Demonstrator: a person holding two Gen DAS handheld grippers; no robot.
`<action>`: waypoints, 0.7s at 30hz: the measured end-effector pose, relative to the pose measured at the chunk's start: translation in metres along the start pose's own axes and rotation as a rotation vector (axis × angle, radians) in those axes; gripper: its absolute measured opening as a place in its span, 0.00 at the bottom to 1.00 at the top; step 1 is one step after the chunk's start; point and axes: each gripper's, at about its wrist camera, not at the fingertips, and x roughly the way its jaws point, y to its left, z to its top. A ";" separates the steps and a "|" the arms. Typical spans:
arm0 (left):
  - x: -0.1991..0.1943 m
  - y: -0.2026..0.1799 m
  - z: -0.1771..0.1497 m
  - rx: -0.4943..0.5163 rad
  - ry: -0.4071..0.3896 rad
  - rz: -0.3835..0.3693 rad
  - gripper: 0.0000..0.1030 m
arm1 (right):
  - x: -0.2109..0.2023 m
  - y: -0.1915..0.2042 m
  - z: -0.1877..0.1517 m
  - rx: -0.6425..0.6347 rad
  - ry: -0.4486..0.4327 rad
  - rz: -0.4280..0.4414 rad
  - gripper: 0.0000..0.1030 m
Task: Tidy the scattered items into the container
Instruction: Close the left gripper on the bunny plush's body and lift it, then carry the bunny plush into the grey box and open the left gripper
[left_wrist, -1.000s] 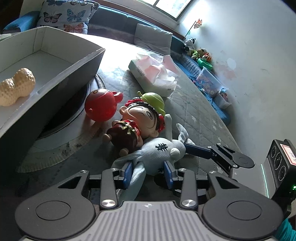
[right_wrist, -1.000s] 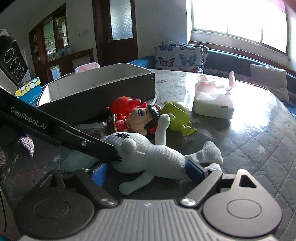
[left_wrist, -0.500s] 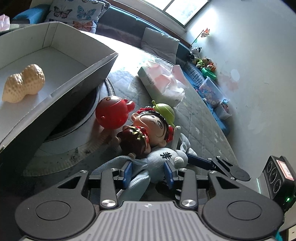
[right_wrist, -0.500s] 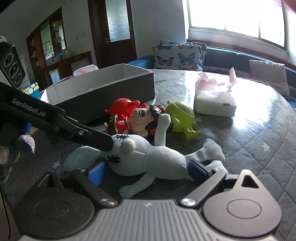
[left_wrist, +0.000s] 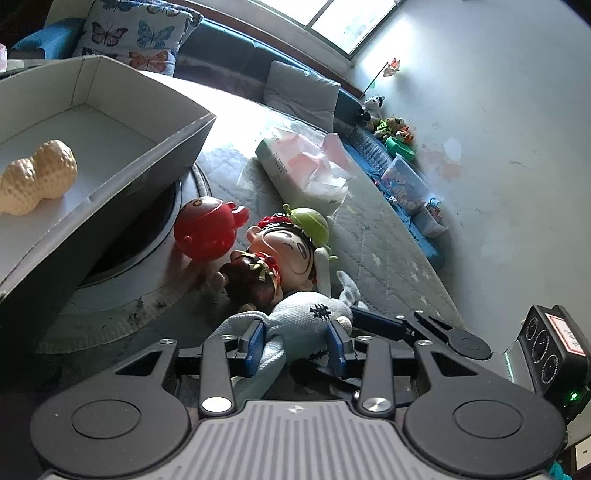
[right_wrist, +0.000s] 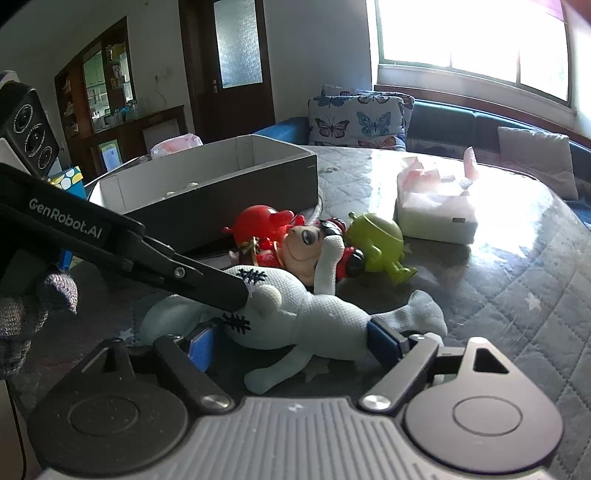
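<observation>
A pale blue plush rabbit (left_wrist: 303, 321) lies on the quilted table. My left gripper (left_wrist: 297, 341) is shut on its head. My right gripper (right_wrist: 291, 341) stands wide around its body (right_wrist: 325, 321), fingers touching each end, and looks open. Behind the rabbit lie a big-headed doll (left_wrist: 284, 254) (right_wrist: 299, 247), a red round toy (left_wrist: 205, 229) (right_wrist: 258, 221) and a green one-eyed toy (left_wrist: 310, 221) (right_wrist: 376, 236). The grey box (left_wrist: 122, 177) (right_wrist: 236, 184) stands at the left with a peanut-shaped toy (left_wrist: 37, 177) inside.
A tissue pack (left_wrist: 299, 166) (right_wrist: 436, 206) lies beyond the toys. The box rests on a round turntable (left_wrist: 122, 280). A bench with cushions (right_wrist: 358, 118) runs behind the table. The table edge (left_wrist: 436, 273) drops off at the right.
The left gripper has stayed shut on the rabbit's head and shifted with it; the box and toys sit farther right and lower in its view. The right gripper's fingers stay around the body.
</observation>
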 end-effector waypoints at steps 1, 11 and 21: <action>-0.002 -0.001 -0.001 0.002 -0.003 -0.001 0.38 | 0.000 0.002 0.000 -0.001 0.001 0.001 0.82; -0.042 -0.007 -0.010 0.030 -0.072 -0.016 0.35 | -0.013 0.023 0.003 -0.041 -0.021 0.018 0.82; -0.111 -0.004 0.014 0.055 -0.261 0.015 0.35 | -0.015 0.064 0.057 -0.153 -0.130 0.064 0.82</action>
